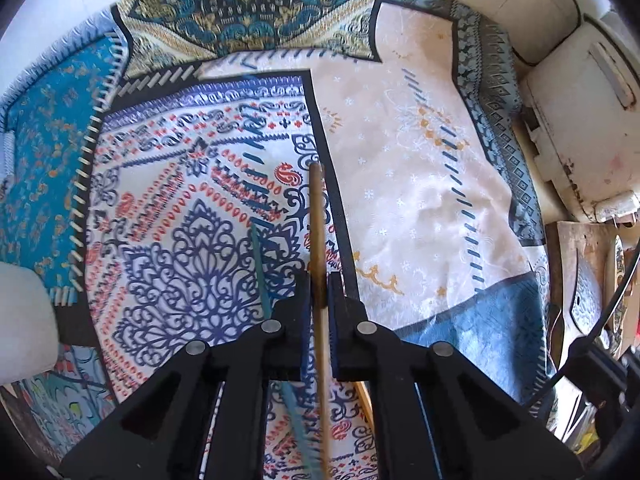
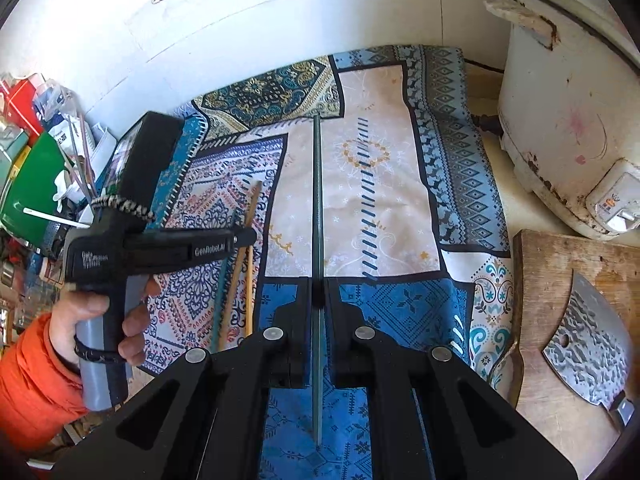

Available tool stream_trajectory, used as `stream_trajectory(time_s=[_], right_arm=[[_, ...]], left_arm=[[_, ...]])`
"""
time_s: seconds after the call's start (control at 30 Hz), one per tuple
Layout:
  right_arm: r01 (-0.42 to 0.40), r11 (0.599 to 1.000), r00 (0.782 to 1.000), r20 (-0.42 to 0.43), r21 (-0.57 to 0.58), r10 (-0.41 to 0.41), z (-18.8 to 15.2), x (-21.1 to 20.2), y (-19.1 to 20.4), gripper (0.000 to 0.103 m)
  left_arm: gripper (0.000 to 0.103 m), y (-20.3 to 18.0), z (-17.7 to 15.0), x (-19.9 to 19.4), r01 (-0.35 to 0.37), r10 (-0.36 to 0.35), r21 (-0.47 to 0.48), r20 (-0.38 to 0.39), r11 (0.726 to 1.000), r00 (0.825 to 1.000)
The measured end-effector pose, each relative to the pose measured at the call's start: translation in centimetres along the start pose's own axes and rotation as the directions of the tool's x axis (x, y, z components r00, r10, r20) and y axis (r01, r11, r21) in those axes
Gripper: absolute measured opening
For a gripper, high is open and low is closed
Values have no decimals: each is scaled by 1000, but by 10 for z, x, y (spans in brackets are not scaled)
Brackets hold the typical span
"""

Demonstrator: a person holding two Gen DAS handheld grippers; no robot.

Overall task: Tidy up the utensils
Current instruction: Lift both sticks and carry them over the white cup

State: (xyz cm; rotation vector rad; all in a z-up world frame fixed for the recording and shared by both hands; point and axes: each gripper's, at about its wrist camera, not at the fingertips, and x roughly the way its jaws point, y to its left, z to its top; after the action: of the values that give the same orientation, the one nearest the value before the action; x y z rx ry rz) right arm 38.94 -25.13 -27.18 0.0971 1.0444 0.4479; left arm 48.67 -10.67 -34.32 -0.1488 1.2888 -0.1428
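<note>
My left gripper (image 1: 319,289) is shut on a brown wooden chopstick (image 1: 317,216) that points forward over the patterned cloth (image 1: 180,200). A green chopstick (image 1: 258,264) lies on the cloth just left of it, and another wooden chopstick (image 1: 365,398) shows under the right finger. My right gripper (image 2: 318,292) is shut on a dark green chopstick (image 2: 318,184) held over the cream and blue cloth (image 2: 384,200). In the right wrist view the left gripper (image 2: 250,236) sits to the left, over the chopsticks (image 2: 240,264) on the cloth.
A white rice cooker (image 2: 568,112) stands at the right. A wooden cutting board (image 2: 560,280) with a cleaver (image 2: 588,344) lies at the right front. A green bowl (image 2: 36,188) and clutter sit at the far left. A white wall (image 2: 240,24) is behind.
</note>
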Motion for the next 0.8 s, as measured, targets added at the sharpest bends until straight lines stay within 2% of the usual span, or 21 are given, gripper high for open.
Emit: stream_trajectory(time_s=[0.03,0.2,0.37,0.5,0.8], right_arm=[[-1,1000,1000,6,-2,1,1,-2,2,6],[-3,1000,999,41,-19,4,9,-11,12,5],[-8,999,996,84,-50,12,19,-22,29,5],[-12,996,993,117,-85,21,25,-32,47,5],[-32,986,981,184,-164,62,40,-52,92,5]], left_arm=[[6,11,-5,-7,1,-1,5,13,1000,1000],[6,13,-12,-40,30,-30,6,81,1000,996],[6,21,-27,-84,43,-43,4,168,999,985],[6,26,-37,-124,53,-51,1,240,999,970],[6,59,-52,-201,40,-25,-29,396,999,918]])
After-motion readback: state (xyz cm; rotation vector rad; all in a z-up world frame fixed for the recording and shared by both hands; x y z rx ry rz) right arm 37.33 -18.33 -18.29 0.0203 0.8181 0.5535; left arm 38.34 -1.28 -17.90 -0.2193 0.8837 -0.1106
